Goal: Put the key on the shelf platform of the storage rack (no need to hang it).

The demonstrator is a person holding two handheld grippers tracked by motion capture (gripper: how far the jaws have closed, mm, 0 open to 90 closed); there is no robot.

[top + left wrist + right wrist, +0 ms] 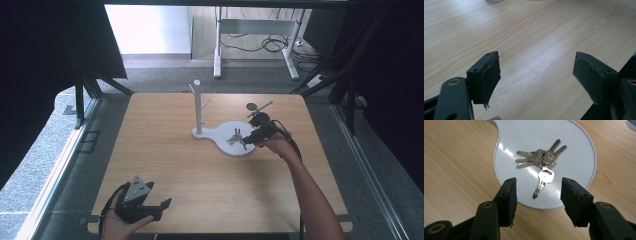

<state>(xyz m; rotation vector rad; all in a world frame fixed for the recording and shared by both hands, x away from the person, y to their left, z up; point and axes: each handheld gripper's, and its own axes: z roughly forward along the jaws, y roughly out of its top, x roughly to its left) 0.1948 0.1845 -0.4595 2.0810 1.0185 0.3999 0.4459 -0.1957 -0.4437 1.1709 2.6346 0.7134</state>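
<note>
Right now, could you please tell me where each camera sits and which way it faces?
High view: above the person's side, looking forward and down on the table; both forearms, left claw, right claw.
Left gripper view: on the left claw, facing bare tabletop; its open jaws show.
Right gripper view: on the right claw, facing the keys on the white tray; open jaws.
Shared: high and right views both show keys and tray.

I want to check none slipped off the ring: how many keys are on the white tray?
6 keys on the white tray: three fanned left, two pointing upper right, one hanging down toward the right gripper. Overlap at the ring may hide another.
</note>
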